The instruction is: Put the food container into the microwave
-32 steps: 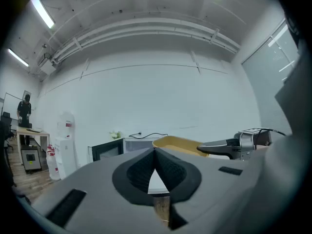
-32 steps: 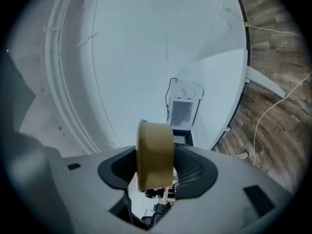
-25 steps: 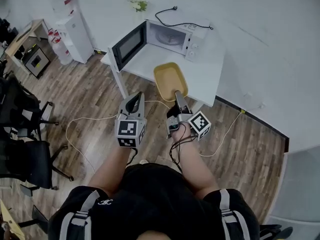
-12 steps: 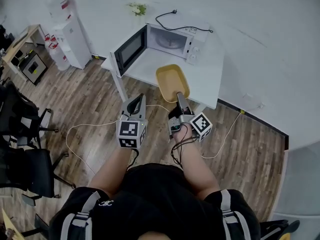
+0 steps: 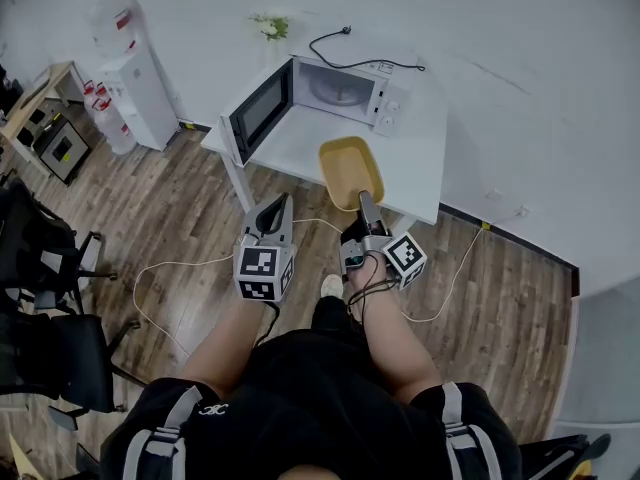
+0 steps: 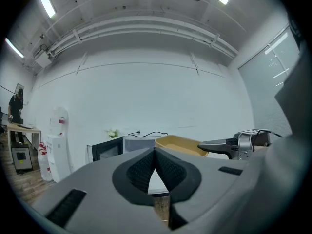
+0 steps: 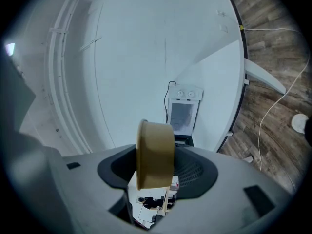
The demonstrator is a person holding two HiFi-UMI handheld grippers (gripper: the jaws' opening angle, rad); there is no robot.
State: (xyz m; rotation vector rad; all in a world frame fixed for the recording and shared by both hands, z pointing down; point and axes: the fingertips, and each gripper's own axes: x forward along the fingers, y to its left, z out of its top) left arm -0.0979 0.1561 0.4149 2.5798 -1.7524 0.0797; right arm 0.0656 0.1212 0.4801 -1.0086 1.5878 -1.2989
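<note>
White bench carries the open microwave, right tongs grip the yellow food container near it, left tongs are pinched together empty; next, push it inside.

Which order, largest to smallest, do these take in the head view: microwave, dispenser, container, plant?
1. microwave, open door included
2. dispenser, close behind
3. container, though nearer the camera, so flattered
4. plant

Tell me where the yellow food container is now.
Head view, centre: the food container is clamped in the right hand-held gripper over the white table, before the open microwave.
</note>
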